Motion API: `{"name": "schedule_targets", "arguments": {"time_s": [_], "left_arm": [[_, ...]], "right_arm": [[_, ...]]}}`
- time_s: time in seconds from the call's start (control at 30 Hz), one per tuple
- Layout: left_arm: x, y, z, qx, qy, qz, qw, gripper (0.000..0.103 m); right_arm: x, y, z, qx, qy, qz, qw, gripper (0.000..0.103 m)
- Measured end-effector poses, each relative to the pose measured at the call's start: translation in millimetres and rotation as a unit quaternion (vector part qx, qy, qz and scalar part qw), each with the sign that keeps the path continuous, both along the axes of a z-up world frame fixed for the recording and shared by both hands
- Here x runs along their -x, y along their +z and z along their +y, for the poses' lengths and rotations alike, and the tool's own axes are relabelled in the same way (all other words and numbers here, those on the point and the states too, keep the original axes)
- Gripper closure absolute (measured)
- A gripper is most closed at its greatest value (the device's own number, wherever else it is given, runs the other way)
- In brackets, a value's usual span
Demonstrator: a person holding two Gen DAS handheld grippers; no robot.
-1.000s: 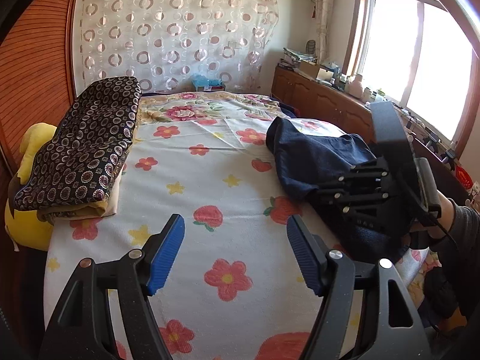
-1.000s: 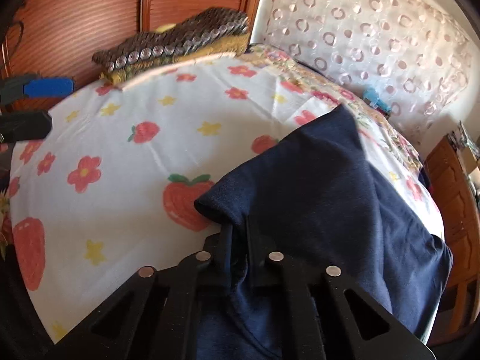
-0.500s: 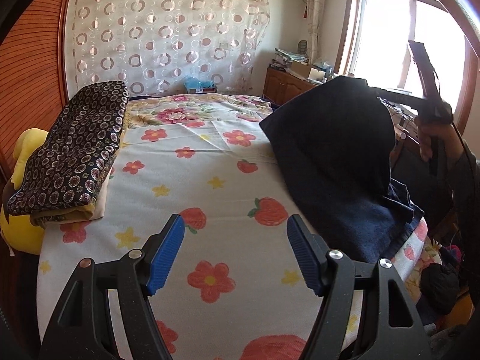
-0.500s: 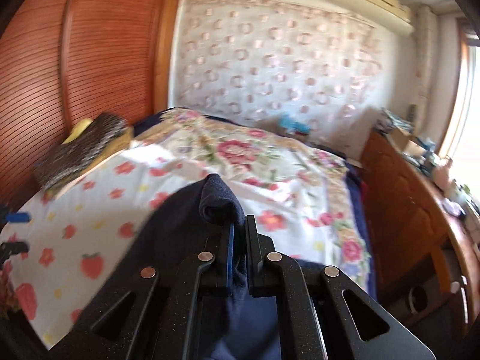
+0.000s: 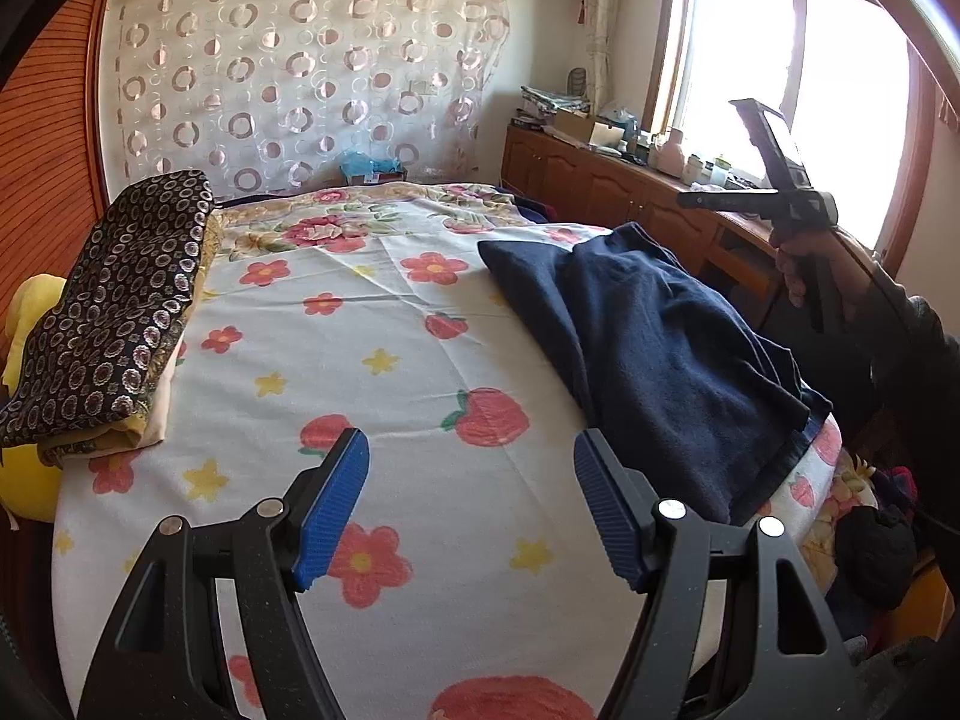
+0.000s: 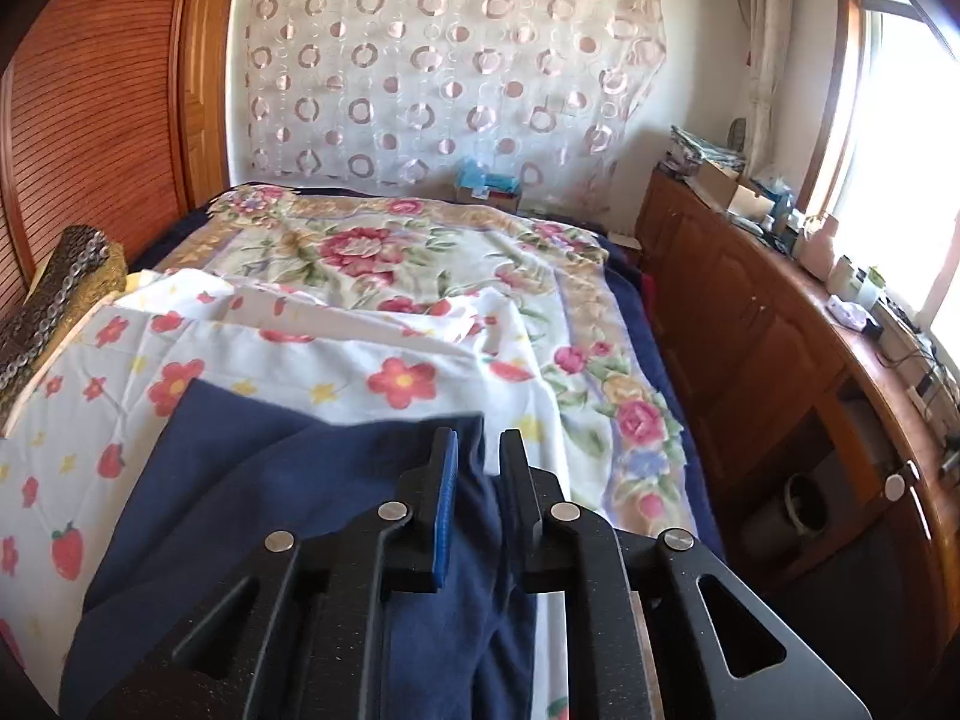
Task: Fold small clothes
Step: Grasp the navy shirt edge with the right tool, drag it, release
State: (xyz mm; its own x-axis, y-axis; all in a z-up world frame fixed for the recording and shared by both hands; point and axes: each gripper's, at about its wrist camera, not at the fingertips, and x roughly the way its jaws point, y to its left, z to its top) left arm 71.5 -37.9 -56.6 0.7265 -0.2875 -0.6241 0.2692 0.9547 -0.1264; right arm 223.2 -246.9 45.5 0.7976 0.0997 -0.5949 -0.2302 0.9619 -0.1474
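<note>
A dark navy garment (image 5: 654, 348) lies spread on the right side of the bed's flowered sheet (image 5: 384, 360). My left gripper (image 5: 471, 504) is open and empty, low over the near middle of the bed, left of the garment. My right gripper (image 6: 480, 468) hovers above the garment (image 6: 288, 498) with its jaws slightly apart and nothing held. In the left wrist view the right gripper (image 5: 690, 199) is raised high at the right, clear of the cloth.
A folded patterned blanket stack (image 5: 114, 312) lies along the bed's left edge beside a yellow plush (image 5: 24, 480). A wooden cabinet (image 6: 780, 360) with clutter runs along the right under the window. A wooden wall (image 6: 90, 120) stands at the left.
My right gripper lifted the navy garment up and over, then let it go. The garment now lies flat on the bed and the right gripper is raised and parted.
</note>
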Motion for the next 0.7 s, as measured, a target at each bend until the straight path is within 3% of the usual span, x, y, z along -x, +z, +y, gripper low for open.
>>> {"name": "schedule_targets", "arguments": {"time_s": [0.23, 0.47, 0.7], "left_arm": [[1, -3, -20, -0.004, -0.022, 0.004, 0.9997, 0.031], [1, -8, -44, -0.007, -0.048, 0.012, 0.9988, 0.031], [0, -15, -66, -0.011, -0.07, 0.024, 0.9972, 0.031]], "right_arm": [[76, -13, -14, -0.005, 0.045, -0.001, 0.999, 0.072], [129, -49, -59, -0.077, 0.084, 0.048, 0.992, 0.071], [170, -59, -87, -0.071, 0.084, 0.062, 0.992, 0.071]]}}
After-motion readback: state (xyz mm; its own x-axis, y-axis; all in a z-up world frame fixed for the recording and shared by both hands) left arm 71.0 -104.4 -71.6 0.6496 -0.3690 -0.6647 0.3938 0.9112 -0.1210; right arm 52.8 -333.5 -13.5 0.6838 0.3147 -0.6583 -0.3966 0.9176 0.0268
